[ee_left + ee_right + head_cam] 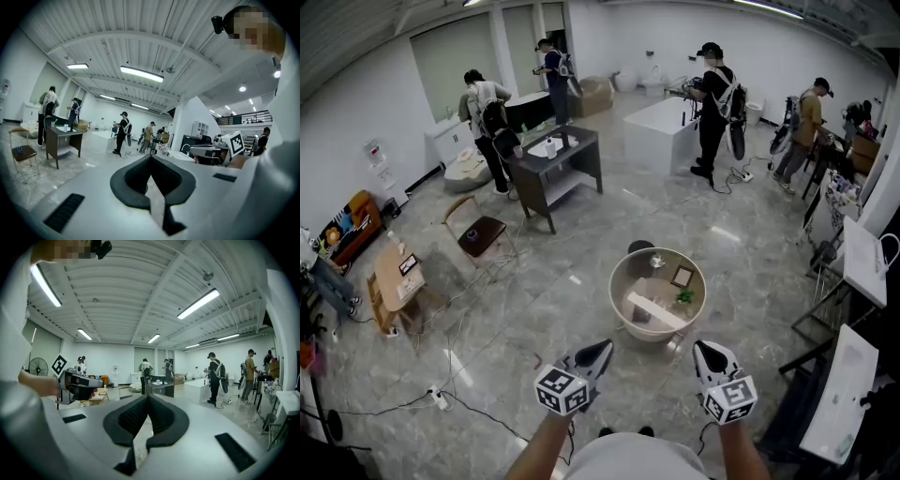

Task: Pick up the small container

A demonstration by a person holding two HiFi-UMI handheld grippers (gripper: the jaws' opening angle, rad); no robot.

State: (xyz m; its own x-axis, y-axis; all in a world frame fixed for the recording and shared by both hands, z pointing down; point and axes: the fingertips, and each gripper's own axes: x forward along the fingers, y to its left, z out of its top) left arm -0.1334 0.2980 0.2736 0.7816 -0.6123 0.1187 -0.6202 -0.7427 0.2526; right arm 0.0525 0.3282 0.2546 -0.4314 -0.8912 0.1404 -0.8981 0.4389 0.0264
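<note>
Barely discernible items (656, 262) on table (615, 281)

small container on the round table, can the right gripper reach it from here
Probably not yet: the right gripper is shut and hangs short of the round table, and the small container sits toward its far side, past a white box.

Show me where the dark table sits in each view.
Head view: dark table, upper left of centre.
Left gripper view: dark table, far left, mid-height.
Right gripper view: dark table, near centre.
Shared landmark: the person in black, right of it in every view.
</note>
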